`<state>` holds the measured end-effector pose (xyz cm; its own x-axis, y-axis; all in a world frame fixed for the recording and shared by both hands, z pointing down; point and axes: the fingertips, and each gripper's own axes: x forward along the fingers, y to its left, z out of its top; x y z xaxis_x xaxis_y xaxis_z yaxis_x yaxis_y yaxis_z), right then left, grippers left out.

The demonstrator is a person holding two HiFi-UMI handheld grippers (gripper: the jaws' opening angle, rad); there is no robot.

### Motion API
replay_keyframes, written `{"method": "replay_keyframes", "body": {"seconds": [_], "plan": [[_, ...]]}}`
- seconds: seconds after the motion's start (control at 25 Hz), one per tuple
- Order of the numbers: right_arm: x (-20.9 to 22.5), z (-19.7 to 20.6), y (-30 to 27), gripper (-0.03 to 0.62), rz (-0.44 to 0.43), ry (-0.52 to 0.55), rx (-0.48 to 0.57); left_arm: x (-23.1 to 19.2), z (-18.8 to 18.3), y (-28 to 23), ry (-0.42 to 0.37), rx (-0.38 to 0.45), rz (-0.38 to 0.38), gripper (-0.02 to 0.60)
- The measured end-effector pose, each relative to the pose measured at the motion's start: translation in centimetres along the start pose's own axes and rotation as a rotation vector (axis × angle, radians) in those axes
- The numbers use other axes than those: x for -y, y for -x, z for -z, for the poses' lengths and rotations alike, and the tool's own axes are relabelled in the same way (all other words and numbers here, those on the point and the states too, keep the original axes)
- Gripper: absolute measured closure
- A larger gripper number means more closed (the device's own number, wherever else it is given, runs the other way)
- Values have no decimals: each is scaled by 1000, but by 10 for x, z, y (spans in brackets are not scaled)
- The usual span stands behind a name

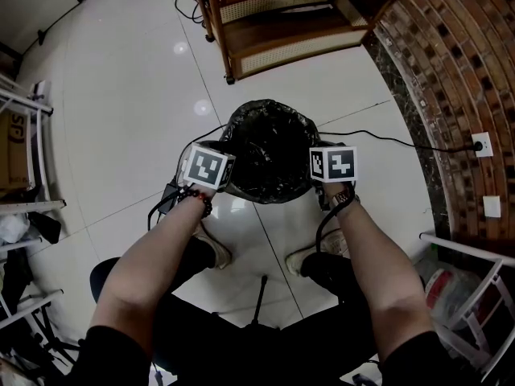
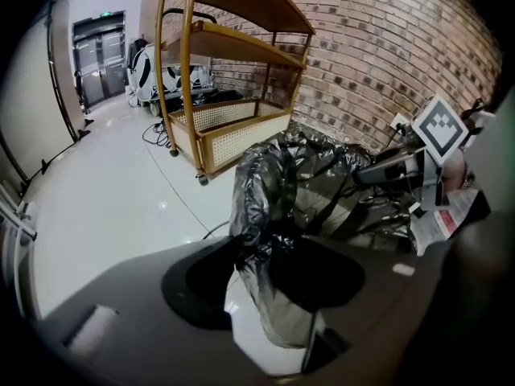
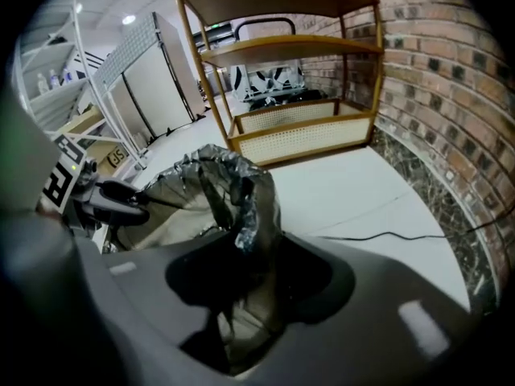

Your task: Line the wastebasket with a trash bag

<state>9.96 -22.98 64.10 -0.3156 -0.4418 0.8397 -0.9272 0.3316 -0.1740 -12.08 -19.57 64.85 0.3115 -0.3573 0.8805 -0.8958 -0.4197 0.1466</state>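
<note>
The wastebasket (image 1: 269,153) stands on the tiled floor between my two grippers, with a black trash bag (image 1: 265,139) in it and spread over its mouth. My left gripper (image 1: 211,170) is at the basket's left rim. In the left gripper view the jaws (image 2: 269,256) pinch a bunched fold of the bag (image 2: 261,207), with the basket's white wall (image 2: 249,328) below. My right gripper (image 1: 331,165) is at the right rim. In the right gripper view its jaws (image 3: 245,252) pinch a crumpled fold of bag (image 3: 241,195).
A wooden shelf unit (image 1: 282,22) stands just beyond the basket, and a curved brick wall (image 1: 459,71) with a socket (image 1: 481,144) runs along the right. A black cable (image 1: 378,139) crosses the floor. Metal racks (image 1: 24,135) stand at the left. The person's feet (image 1: 213,252) are near the basket.
</note>
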Motion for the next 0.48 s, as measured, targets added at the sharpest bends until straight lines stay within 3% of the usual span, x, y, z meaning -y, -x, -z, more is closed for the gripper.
{"method": "replay_keyframes", "body": {"seconds": [0.48], "plan": [[-4,0,-9,470,-86,-111,42,0,-1,-10,10,17,-1,394]]}}
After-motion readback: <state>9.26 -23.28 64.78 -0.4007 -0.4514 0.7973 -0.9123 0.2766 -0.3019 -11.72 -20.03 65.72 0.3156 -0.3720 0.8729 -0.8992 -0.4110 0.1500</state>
